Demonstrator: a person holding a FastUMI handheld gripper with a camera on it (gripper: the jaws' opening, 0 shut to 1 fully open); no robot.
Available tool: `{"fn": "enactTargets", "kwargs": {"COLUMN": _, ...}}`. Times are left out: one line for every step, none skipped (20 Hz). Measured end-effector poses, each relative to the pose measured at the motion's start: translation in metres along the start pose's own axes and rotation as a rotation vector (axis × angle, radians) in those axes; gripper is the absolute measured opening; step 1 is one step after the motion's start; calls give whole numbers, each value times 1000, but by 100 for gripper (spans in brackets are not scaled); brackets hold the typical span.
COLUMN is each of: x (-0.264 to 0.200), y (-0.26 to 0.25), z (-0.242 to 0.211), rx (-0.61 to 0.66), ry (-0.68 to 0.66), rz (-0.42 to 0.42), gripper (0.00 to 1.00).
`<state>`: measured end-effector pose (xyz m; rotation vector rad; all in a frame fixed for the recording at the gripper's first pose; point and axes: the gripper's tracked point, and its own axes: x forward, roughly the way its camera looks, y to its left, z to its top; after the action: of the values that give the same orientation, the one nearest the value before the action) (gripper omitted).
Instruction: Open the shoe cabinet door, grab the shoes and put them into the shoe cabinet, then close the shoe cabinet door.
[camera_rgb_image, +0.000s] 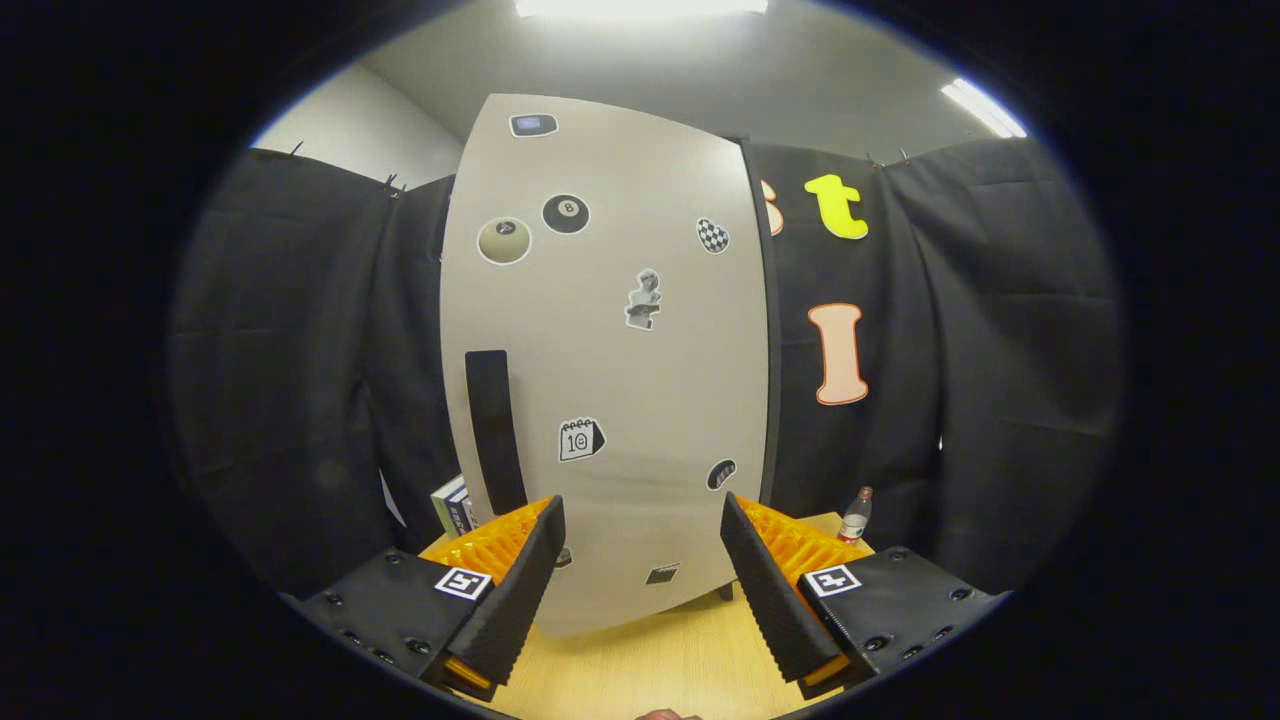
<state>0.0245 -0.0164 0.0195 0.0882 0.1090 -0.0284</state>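
A tall pale shoe cabinet (610, 360) stands upright on the wooden table (660, 665), just ahead of my fingers. Its door is shut and covered with several stickers. A dark vertical handle (495, 430) runs down the door's left side, slightly above and beyond the left finger (520, 590). My gripper (642, 520) is open, with the fingers spread wide and nothing between them but the lower part of the door. The right finger (770, 590) lines up near the cabinet's right edge.
A small plastic bottle (855, 515) stands on the table to the right of the cabinet. A book or box (452, 505) leans at the cabinet's lower left. Black cloth hangs behind and on both sides.
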Motion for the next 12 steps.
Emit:
{"fn": "enactTargets", "kwargs": {"x": 0, "y": 1, "z": 0, "rx": 4, "ry": -1, "rz": 3, "gripper": 98}}
{"fn": "enactTargets", "kwargs": {"x": 0, "y": 1, "z": 1, "rx": 7, "ry": -3, "rz": 6, "gripper": 98}}
{"fn": "enactTargets", "kwargs": {"x": -1, "y": 2, "z": 1, "rx": 7, "ry": -2, "rz": 9, "gripper": 98}}
{"fn": "enactTargets", "kwargs": {"x": -1, "y": 3, "z": 1, "rx": 4, "ry": 1, "rz": 14, "gripper": 98}}
{"fn": "enactTargets", "kwargs": {"x": -1, "y": 3, "z": 0, "rx": 0, "ry": 2, "rz": 19, "gripper": 98}}
{"fn": "enactTargets", "kwargs": {"x": -1, "y": 4, "z": -1, "rx": -6, "ry": 4, "rz": 24, "gripper": 98}}
{"fn": "enactTargets", "kwargs": {"x": 0, "y": 4, "z": -2, "rx": -11, "ry": 8, "rz": 31, "gripper": 98}}
{"fn": "enactTargets", "kwargs": {"x": 0, "y": 5, "z": -3, "rx": -15, "ry": 10, "rz": 35, "gripper": 98}}
{"fn": "enactTargets", "kwargs": {"x": 0, "y": 6, "z": -5, "rx": -17, "ry": 10, "rz": 42, "gripper": 98}}
{"fn": "enactTargets", "kwargs": {"x": 2, "y": 8, "z": -6, "rx": -19, "ry": 9, "rz": 48, "gripper": 98}}
{"fn": "enactTargets", "kwargs": {"x": 2, "y": 12, "z": -9, "rx": -21, "ry": 10, "rz": 55, "gripper": 98}}
{"fn": "enactTargets", "kwargs": {"x": 2, "y": 14, "z": -11, "rx": -23, "ry": 13, "rz": 62, "gripper": 98}}
